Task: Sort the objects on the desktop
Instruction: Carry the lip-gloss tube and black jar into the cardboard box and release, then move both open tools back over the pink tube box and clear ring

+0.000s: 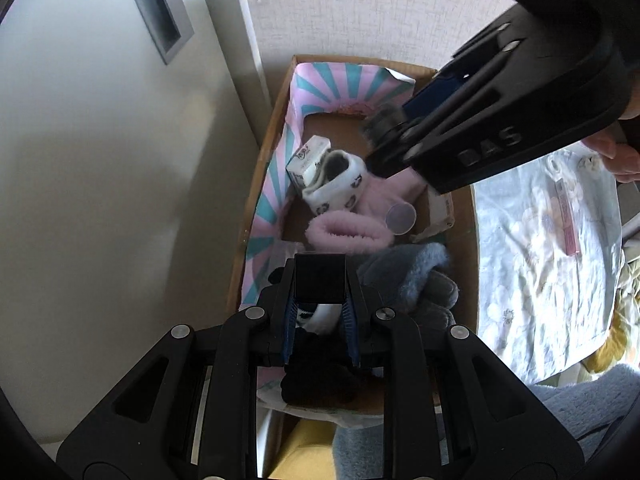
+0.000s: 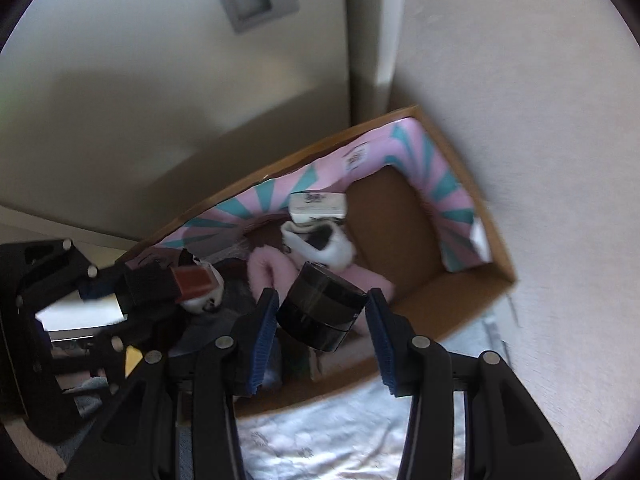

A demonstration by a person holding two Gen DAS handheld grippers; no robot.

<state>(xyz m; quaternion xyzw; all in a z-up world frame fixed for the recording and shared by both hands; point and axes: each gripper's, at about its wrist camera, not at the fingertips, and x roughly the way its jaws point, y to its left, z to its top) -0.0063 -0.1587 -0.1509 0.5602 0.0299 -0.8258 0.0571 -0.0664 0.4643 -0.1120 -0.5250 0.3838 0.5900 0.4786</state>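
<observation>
A cardboard box (image 1: pixel 466 240) with a pink-and-teal striped lining (image 1: pixel 276 184) holds a white sock, a pink fuzzy sock (image 1: pixel 348 234), grey gloves (image 1: pixel 408 280) and a small white carton (image 1: pixel 308 158). My left gripper (image 1: pixel 320 300) is shut on a small black box (image 1: pixel 320 278) over the near end of the cardboard box; it also shows in the right wrist view (image 2: pixel 152 280). My right gripper (image 2: pixel 322 320) is open above the box (image 2: pixel 460 292). A black round jar (image 2: pixel 322 312) sits between its fingers, clear of both pads, over the socks.
A white wall and door frame (image 1: pixel 120 160) close off the left. A pale floral cloth (image 1: pixel 540 264) covers the surface right of the box, with a pink tube (image 1: pixel 566 216) lying on it. Yellow and blue fabric lies at the near edge.
</observation>
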